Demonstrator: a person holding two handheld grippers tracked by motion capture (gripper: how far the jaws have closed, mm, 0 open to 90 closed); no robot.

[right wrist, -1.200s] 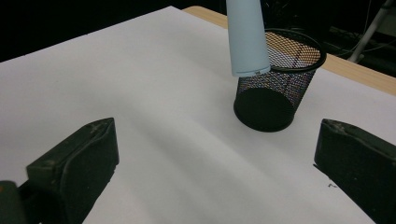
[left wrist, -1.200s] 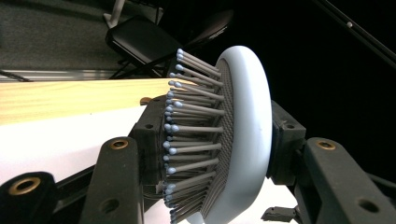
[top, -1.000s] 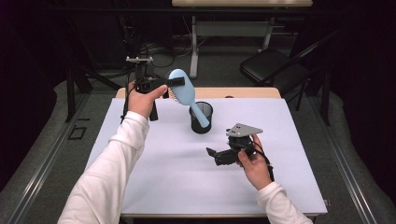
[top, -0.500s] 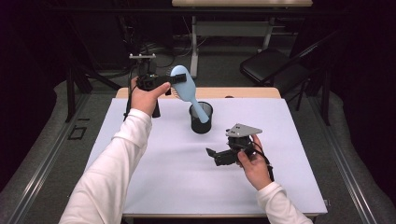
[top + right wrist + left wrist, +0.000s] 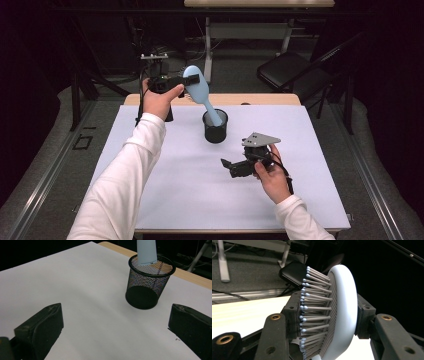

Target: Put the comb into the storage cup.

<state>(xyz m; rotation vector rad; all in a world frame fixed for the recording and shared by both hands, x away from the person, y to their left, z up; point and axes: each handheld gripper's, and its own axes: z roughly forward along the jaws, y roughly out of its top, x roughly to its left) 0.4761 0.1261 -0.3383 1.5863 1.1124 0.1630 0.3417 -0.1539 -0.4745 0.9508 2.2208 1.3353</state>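
Observation:
A light blue hairbrush (image 5: 196,86) is tilted, and its handle (image 5: 146,251) reaches down into a black mesh cup (image 5: 215,128) at the back middle of the white table (image 5: 165,170). My left gripper (image 5: 192,80) is raised over the table's far left and is shut on the brush head. In the left gripper view the jaws press on the bristle side and the smooth back of the brush (image 5: 342,307). My right gripper (image 5: 228,167) rests low on the table in front of and to the right of the cup, open, with nothing between its jaws. The cup (image 5: 147,287) stands ahead of it.
A wooden strip (image 5: 260,99) runs along the table's far edge. Beyond it stand a black folding chair (image 5: 290,70) and a desk's legs (image 5: 207,50). Dark floor surrounds the table.
My left hand has lifted the brush head slightly up and away, with the handle staying in the cup. The right hand has not moved.

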